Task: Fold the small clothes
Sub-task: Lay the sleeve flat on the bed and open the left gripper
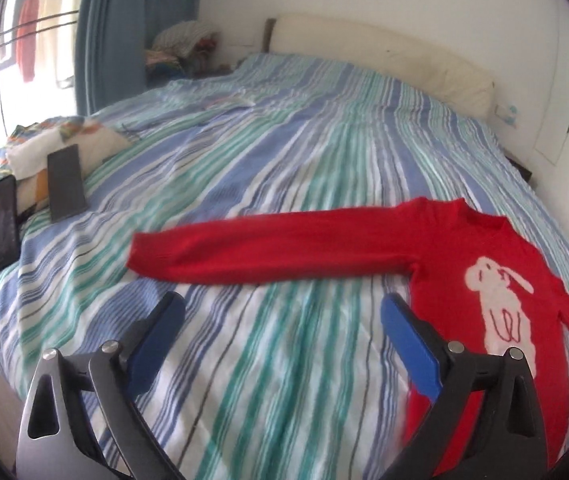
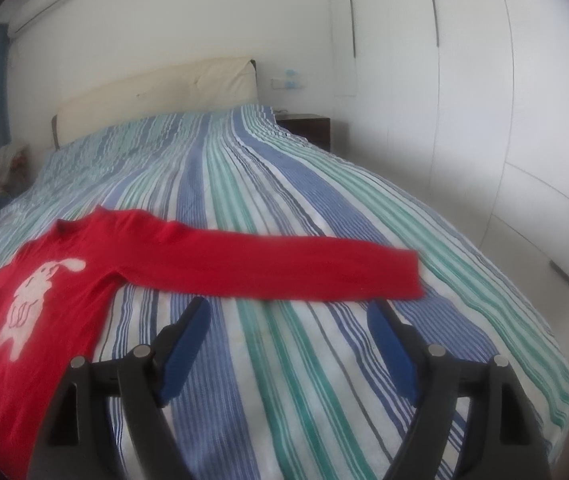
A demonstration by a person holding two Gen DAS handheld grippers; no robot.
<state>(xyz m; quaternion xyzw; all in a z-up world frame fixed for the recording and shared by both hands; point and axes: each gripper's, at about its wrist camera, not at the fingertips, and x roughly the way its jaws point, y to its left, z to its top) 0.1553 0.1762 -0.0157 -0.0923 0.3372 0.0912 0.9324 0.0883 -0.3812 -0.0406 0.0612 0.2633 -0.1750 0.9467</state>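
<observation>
Left wrist view: a red sweater (image 1: 496, 280) is laid flat on the striped bed (image 1: 284, 160), and both claws are released.

The sweater, with a white rabbit figure (image 1: 500, 304) on its front, is spread near the foot edge of the bed, each sleeve stretched out sideways toward a side edge. The left gripper (image 1: 284, 344) is held above the bare cover below one sleeve (image 1: 268, 252), jaws wide apart, nothing between them. In the right wrist view the right gripper (image 2: 288, 344) is held open just before the other sleeve (image 2: 284, 268), not touching it. Two dark phones (image 1: 66, 184) are seen beside a pillow (image 1: 88, 136) at the bed's side edge.
</observation>
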